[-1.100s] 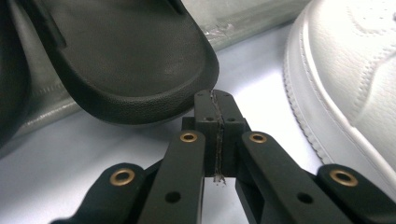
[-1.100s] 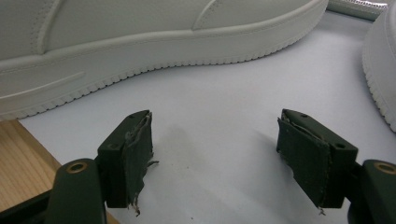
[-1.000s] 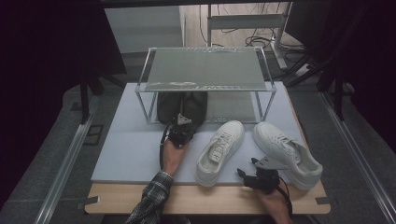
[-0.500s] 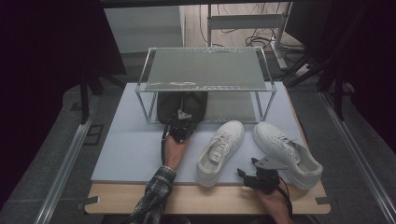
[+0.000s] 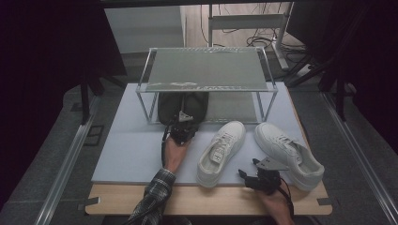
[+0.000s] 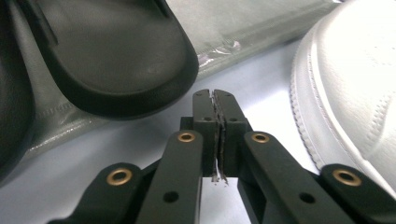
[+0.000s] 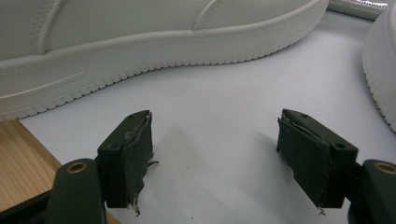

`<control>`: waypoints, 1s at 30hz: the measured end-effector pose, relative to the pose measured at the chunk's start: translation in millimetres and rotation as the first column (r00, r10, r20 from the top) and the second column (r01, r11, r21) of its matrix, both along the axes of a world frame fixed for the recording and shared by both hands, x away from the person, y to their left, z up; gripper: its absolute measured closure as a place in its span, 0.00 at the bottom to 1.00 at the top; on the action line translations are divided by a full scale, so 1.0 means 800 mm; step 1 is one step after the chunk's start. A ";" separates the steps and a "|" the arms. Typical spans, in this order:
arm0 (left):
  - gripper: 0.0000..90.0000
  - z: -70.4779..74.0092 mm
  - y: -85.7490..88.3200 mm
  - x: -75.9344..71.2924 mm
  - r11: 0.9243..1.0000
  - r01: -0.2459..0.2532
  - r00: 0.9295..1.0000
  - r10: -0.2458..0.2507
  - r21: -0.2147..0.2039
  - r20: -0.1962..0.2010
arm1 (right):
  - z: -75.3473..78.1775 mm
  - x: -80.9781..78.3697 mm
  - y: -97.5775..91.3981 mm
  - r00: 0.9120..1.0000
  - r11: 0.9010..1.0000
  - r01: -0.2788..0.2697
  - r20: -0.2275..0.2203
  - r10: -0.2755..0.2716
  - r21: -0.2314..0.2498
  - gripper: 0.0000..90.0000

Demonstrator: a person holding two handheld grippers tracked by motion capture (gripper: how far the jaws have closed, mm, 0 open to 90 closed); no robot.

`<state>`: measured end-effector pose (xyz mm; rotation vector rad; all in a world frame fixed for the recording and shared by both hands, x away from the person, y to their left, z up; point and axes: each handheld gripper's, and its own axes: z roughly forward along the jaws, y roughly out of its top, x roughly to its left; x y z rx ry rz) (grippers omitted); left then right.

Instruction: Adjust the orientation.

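Left hand-held gripper (image 6: 217, 100) closed by black slipper (image 6: 116, 56) — right hand-held gripper (image 7: 215, 158) wide.

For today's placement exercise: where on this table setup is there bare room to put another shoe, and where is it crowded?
Free: the rack's top shelf; the mat left of the left claw; under the rack, right of the black shoes. Crowded: front right, where two white sneakers flank the right claw.
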<state>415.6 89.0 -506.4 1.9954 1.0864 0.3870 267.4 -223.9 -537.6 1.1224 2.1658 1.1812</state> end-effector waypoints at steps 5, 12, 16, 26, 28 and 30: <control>0.94 0.001 0.004 -0.006 1.000 0.007 1.000 -0.007 -0.003 0.000 | 0.000 0.000 0.000 1.000 1.000 0.001 0.000 -0.001 -0.001 0.30; 0.88 0.005 0.009 -0.014 1.000 0.011 1.000 -0.011 -0.004 0.008 | 0.000 0.000 0.000 1.000 1.000 0.000 0.000 0.000 0.000 0.30; 0.84 0.007 0.012 -0.020 1.000 0.014 1.000 -0.014 -0.005 0.010 | 0.000 0.000 0.000 1.000 1.000 0.000 0.000 0.000 0.000 0.30; 0.69 0.008 0.018 -0.031 1.000 0.018 1.000 -0.017 -0.003 0.014 | 0.000 0.000 0.000 1.000 1.000 0.001 -0.001 -0.001 0.000 0.30; 0.67 0.008 0.019 -0.033 1.000 0.023 1.000 -0.023 0.001 0.016 | 0.000 0.000 0.000 1.000 1.000 0.001 -0.001 -0.001 0.000 0.30; 0.62 0.008 0.019 -0.036 1.000 0.025 1.000 -0.025 0.006 0.018 | 0.000 0.000 0.000 1.000 1.000 0.002 -0.001 -0.002 0.000 0.30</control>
